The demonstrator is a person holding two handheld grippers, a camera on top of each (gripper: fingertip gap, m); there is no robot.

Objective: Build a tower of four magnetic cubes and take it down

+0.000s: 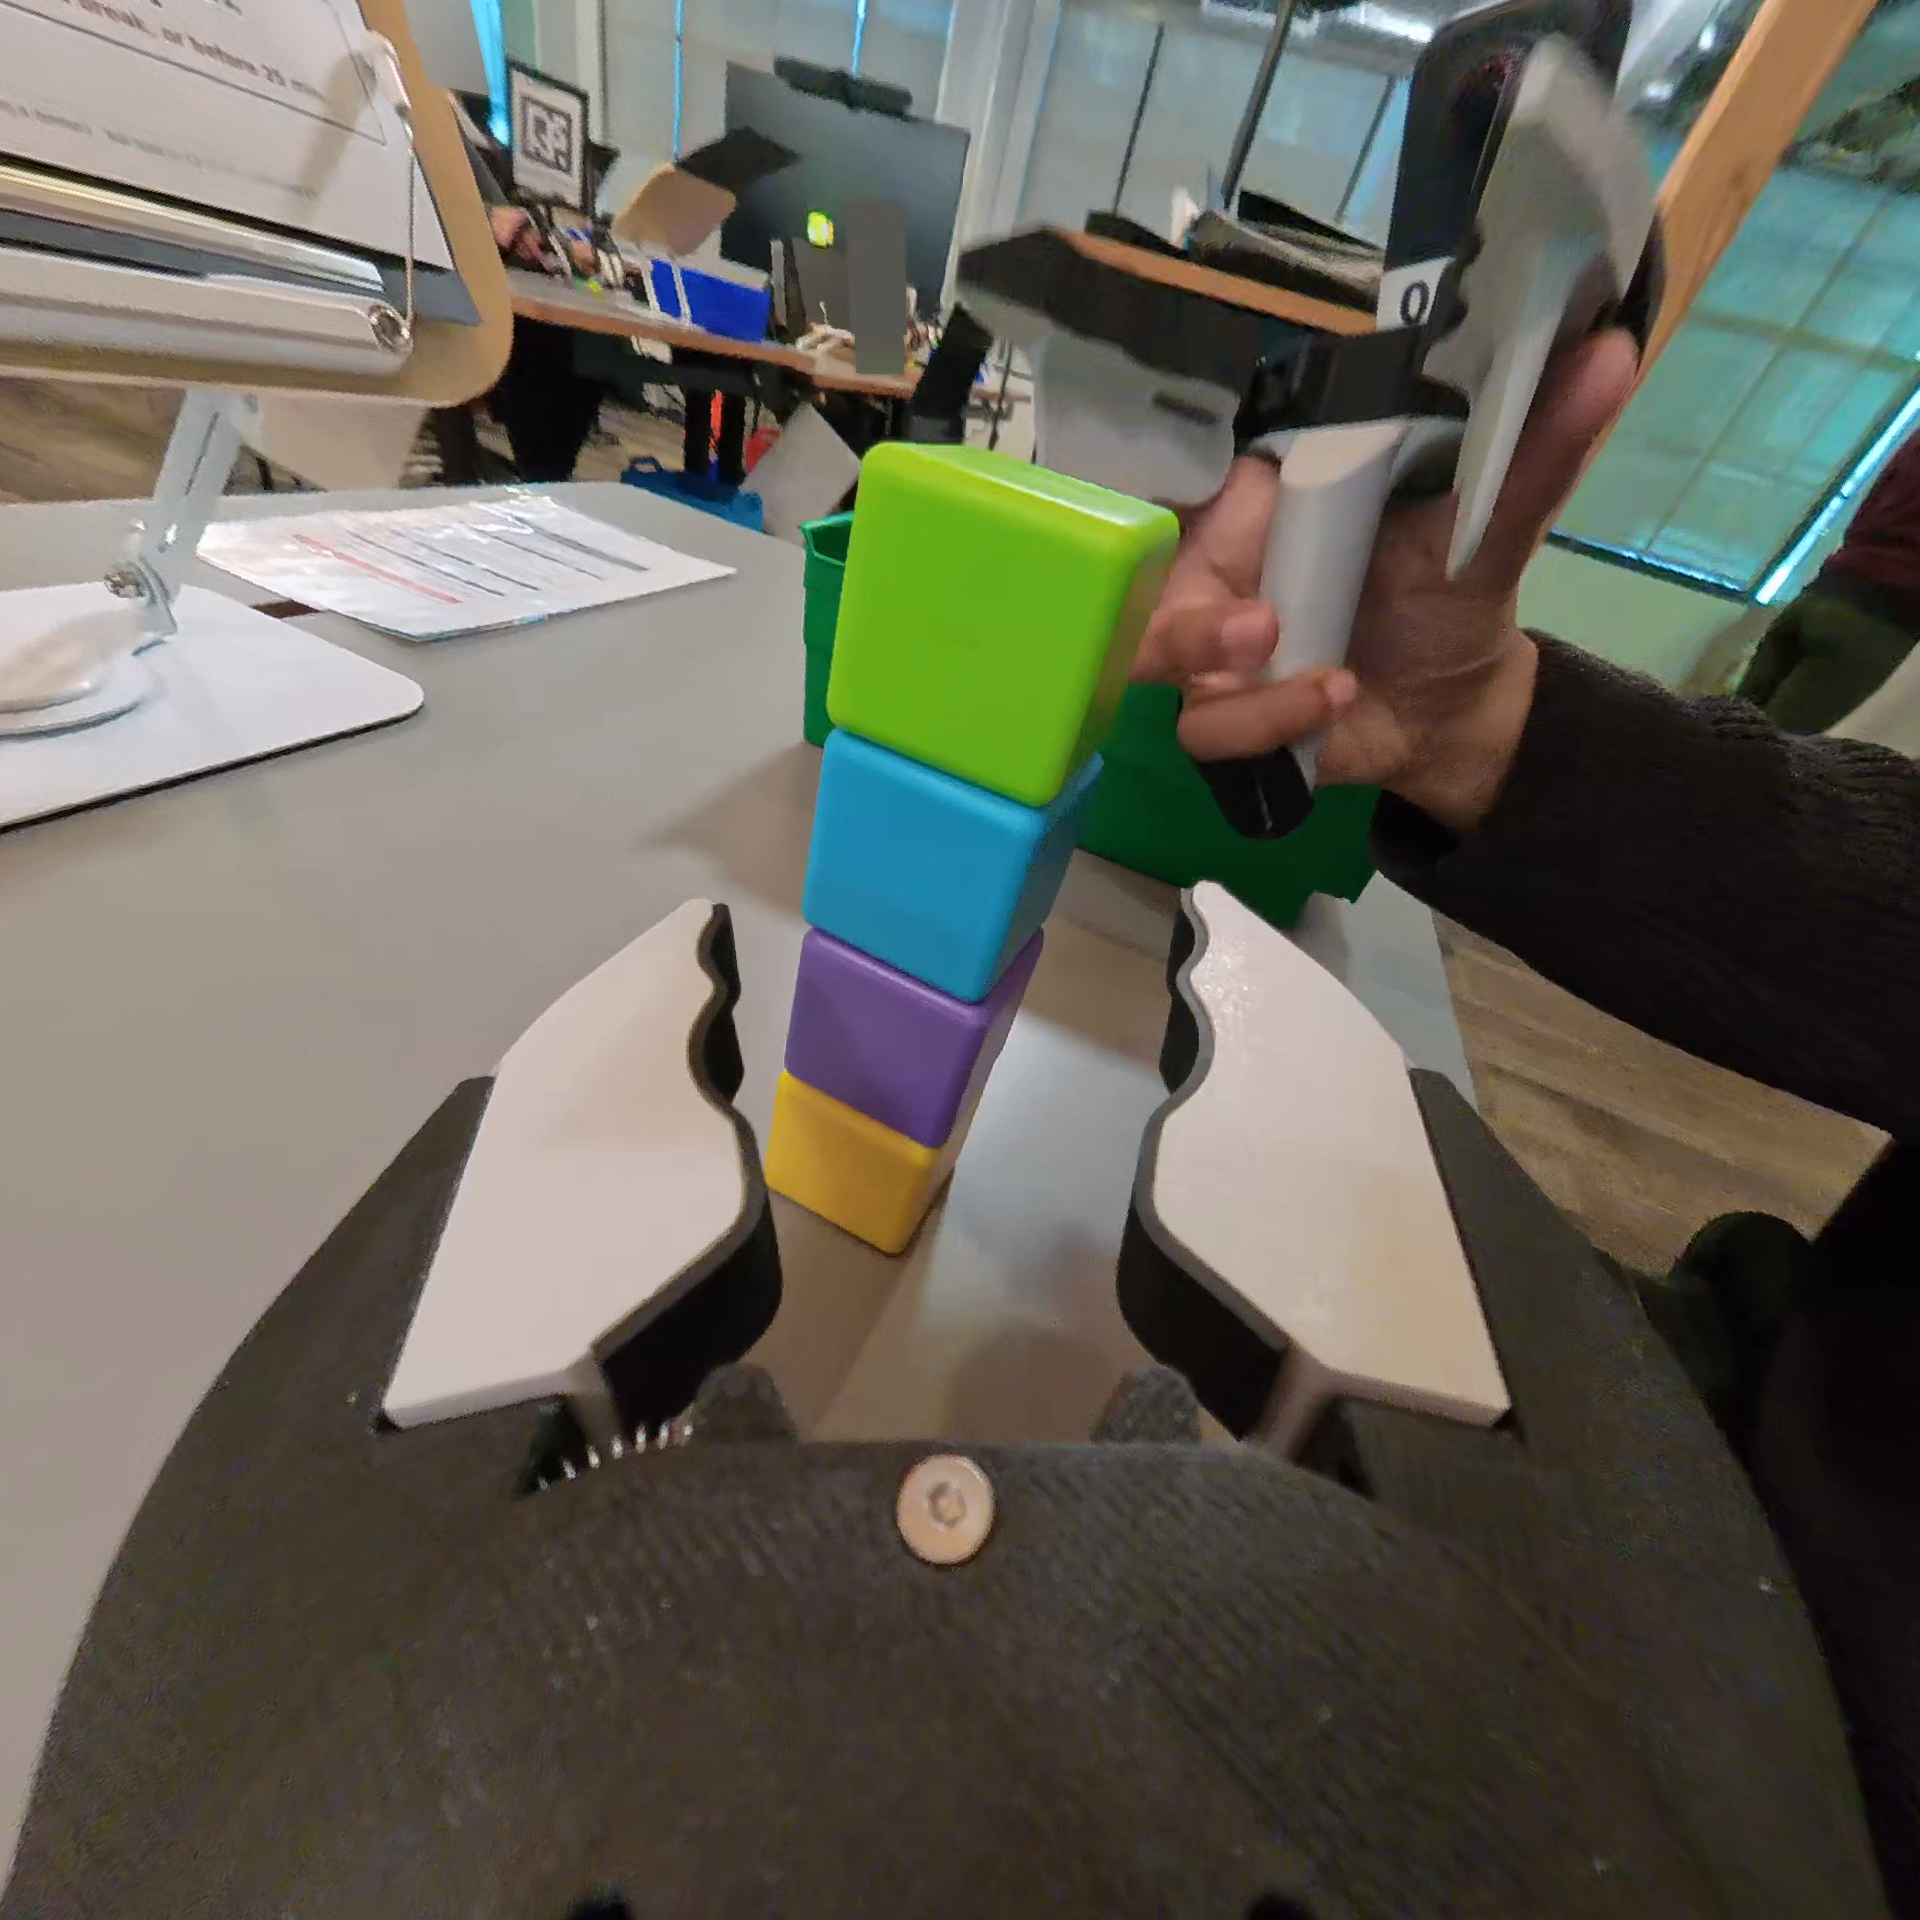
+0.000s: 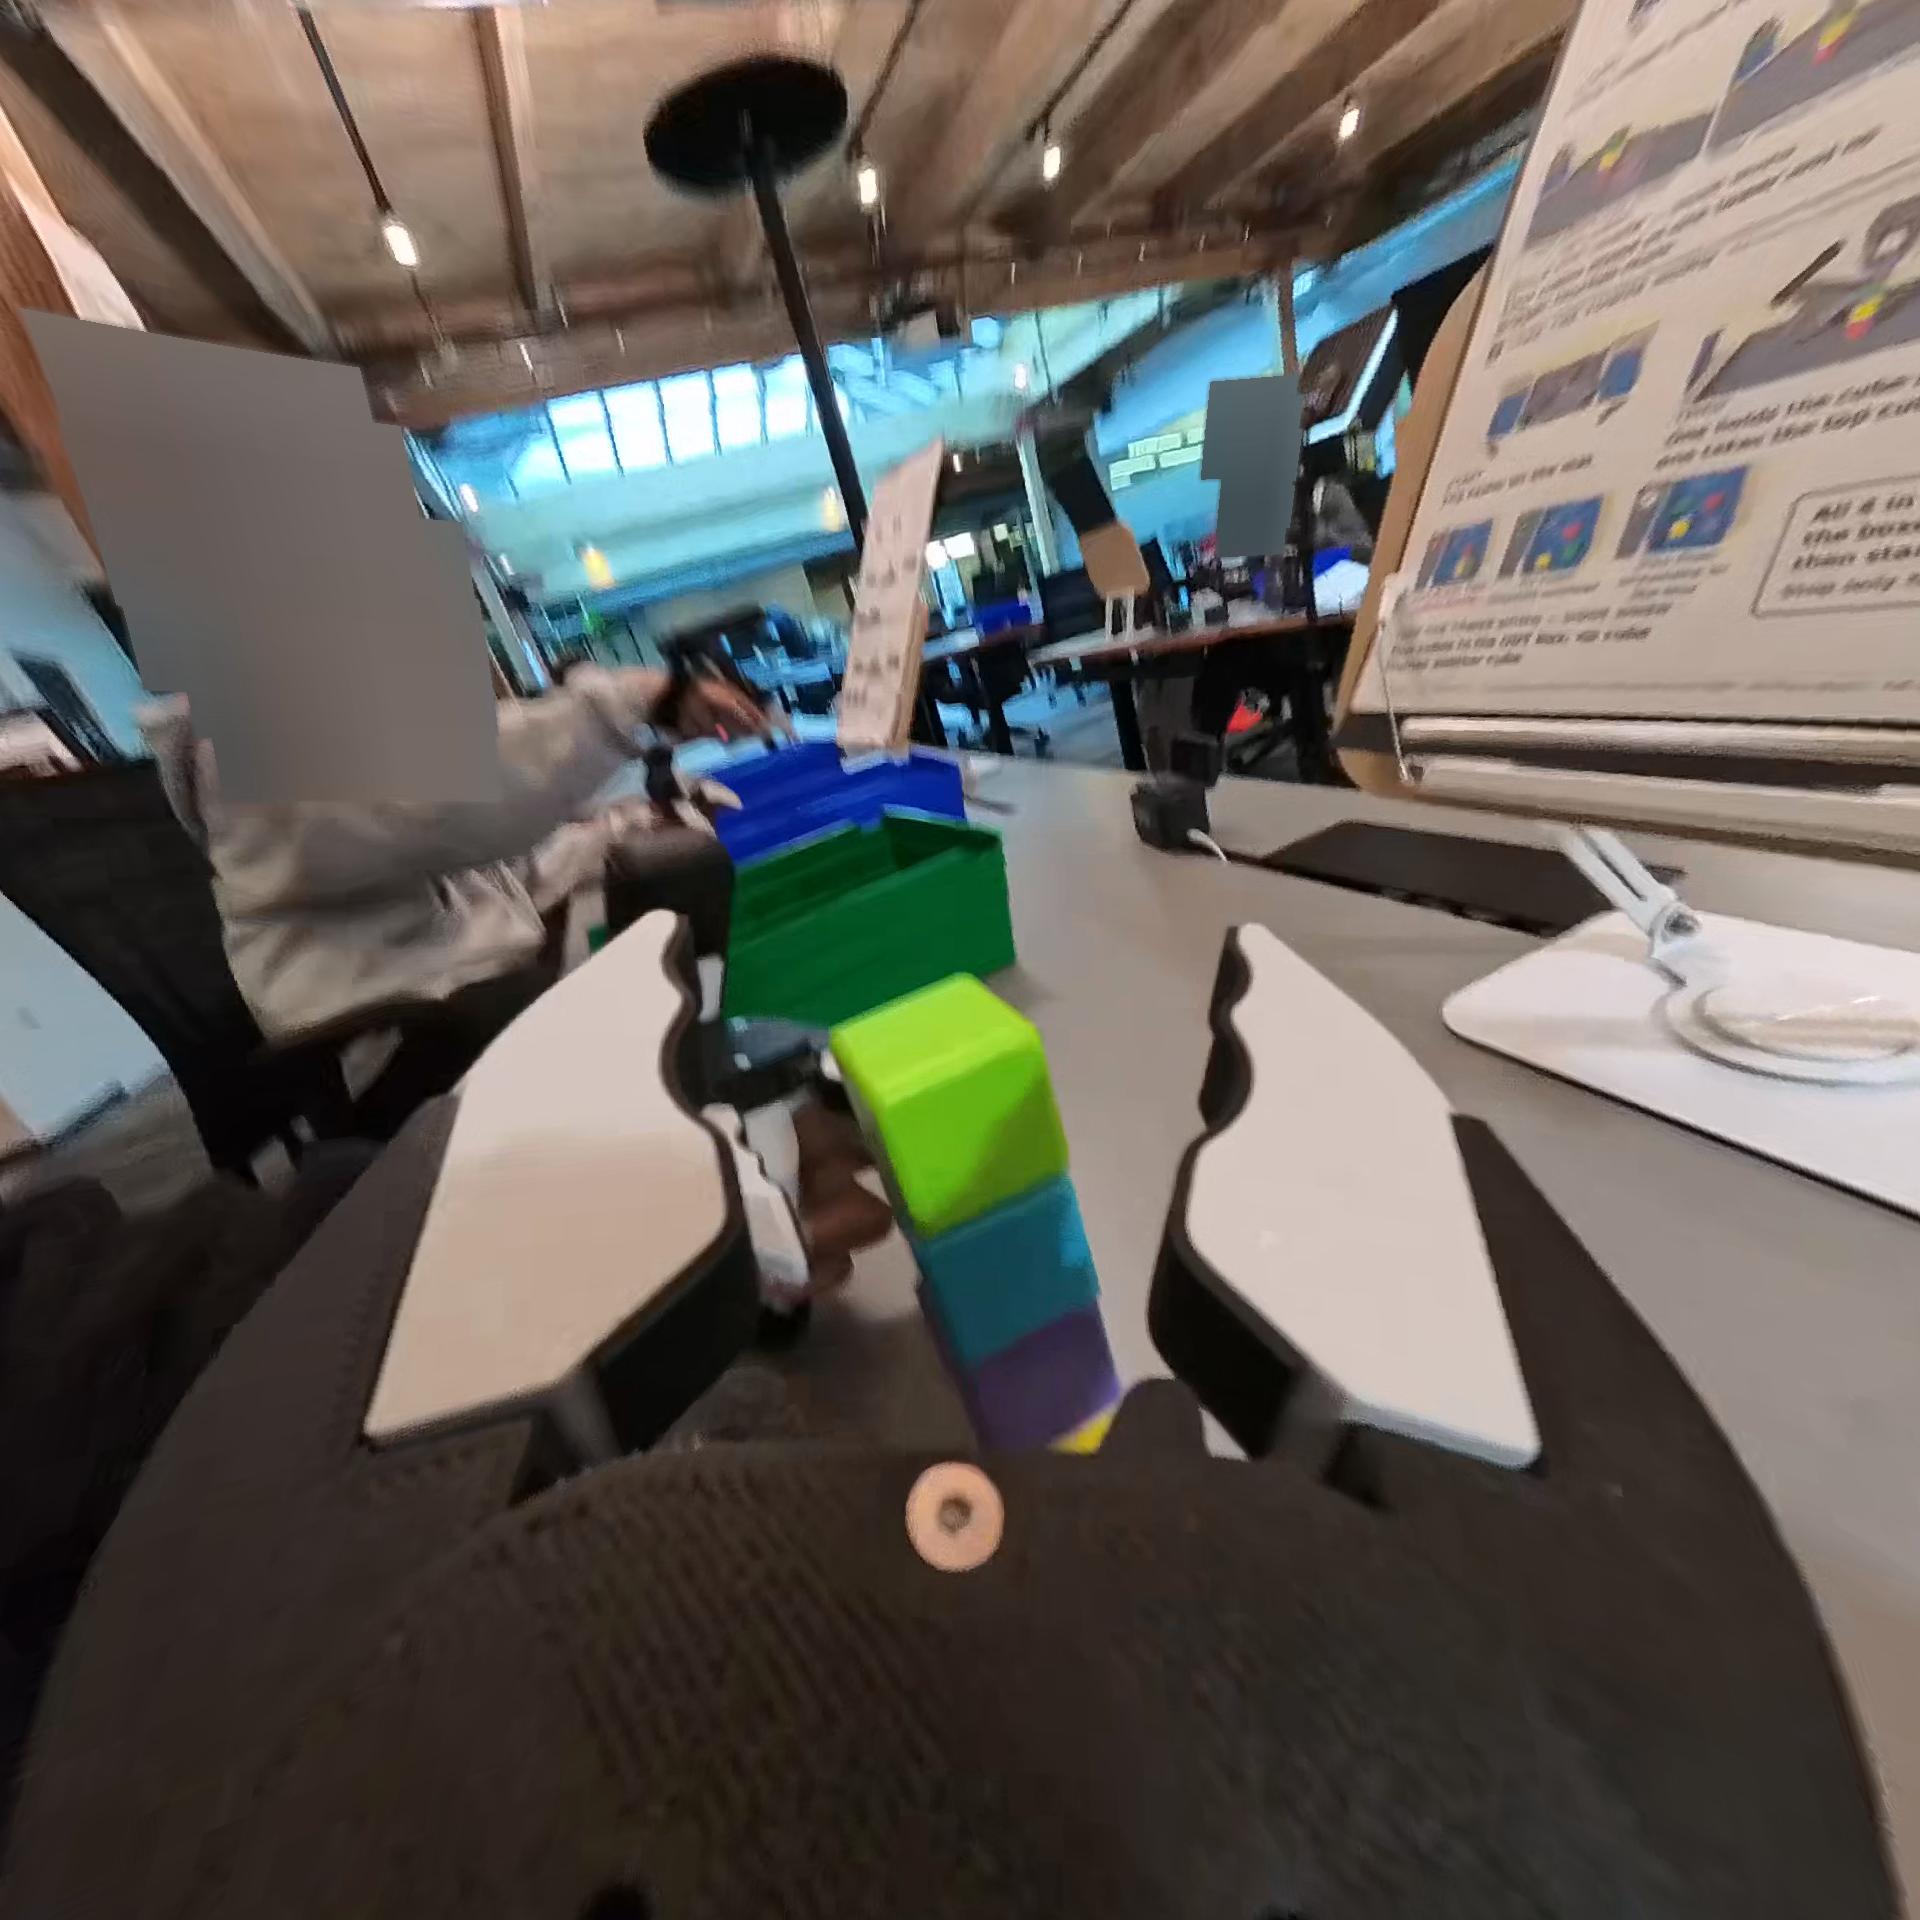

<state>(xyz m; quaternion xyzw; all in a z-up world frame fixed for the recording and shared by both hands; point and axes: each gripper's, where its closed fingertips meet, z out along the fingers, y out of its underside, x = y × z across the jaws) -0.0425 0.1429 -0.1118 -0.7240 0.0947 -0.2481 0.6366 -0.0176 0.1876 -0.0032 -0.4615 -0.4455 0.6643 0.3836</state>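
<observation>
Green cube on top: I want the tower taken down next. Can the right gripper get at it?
Probably yes. The right gripper is open, the green cube sits in line between its fingers, and nothing blocks it; the left gripper is low by the yellow cube.

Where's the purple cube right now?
The purple cube is third from the top of the tower, on the yellow cube and under the blue cube, centred ahead of the open left gripper in the left wrist view.

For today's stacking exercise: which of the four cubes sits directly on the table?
The yellow cube: it rests on the table, beneath purple, blue and green.
</observation>
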